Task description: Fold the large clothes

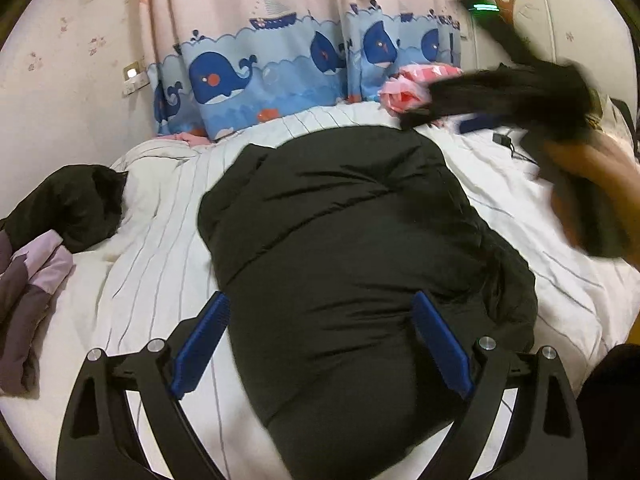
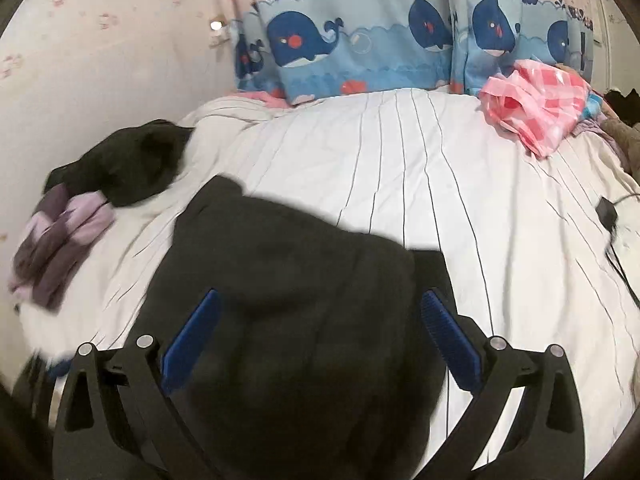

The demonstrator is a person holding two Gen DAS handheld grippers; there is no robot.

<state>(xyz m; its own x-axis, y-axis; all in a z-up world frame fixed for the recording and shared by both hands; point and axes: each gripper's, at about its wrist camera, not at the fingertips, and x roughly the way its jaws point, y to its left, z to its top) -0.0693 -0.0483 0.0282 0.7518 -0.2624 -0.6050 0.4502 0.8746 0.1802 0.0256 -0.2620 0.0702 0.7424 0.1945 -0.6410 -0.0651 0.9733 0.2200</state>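
A large black puffer jacket (image 1: 344, 240) lies in a bulky folded heap on the white striped bed (image 1: 160, 240). My left gripper (image 1: 320, 340) is open, its blue pads on either side of the jacket's near end, just above it. In the right wrist view the same jacket (image 2: 288, 300) fills the lower middle, and my right gripper (image 2: 320, 336) is open over it with nothing between its pads. The right gripper also shows in the left wrist view as a dark blur (image 1: 540, 92) at the upper right, with the person's arm (image 1: 592, 184) beside it.
A second black garment (image 1: 80, 204) and a purple garment (image 1: 32, 288) lie at the bed's left. A pink checked bag (image 2: 536, 100) lies by the whale-print pillows (image 2: 360, 52). A small black device with a cable (image 2: 608, 212) lies at the right.
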